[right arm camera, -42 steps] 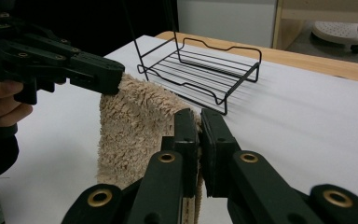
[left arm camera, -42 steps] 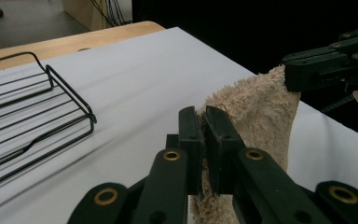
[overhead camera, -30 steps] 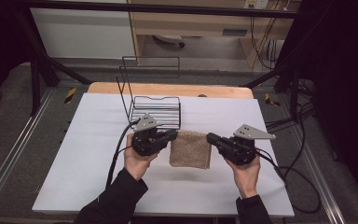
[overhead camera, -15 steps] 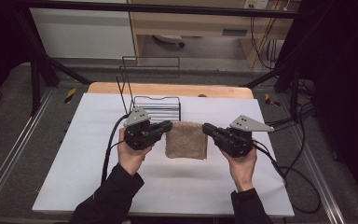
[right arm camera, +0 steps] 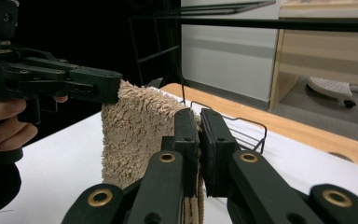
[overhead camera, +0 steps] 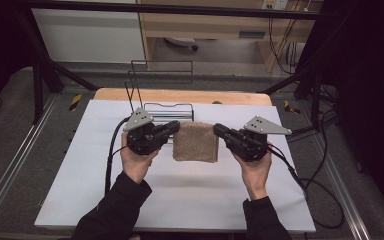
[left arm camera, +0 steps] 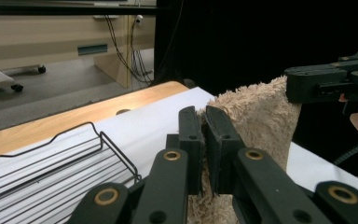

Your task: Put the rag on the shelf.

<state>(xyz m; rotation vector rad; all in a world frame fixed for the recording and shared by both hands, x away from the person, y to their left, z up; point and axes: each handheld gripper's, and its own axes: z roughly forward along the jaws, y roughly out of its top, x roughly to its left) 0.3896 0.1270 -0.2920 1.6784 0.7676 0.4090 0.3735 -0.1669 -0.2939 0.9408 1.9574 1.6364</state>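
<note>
Lifted higher, fuzzy tan towel (overhead camera: 195, 142) hangs pinched between both grippers' jaws.

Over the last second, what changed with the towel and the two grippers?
The towel, clamped at its top corners by the left gripper and right gripper, has been carried away from the person, toward the wire rack. Both grips stayed shut; the rack and the table did not move.

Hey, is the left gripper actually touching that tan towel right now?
Touching. In the left gripper view, the left gripper has both black jaws closed on the tan towel, with pile squeezed between them. The high view agrees.
</note>
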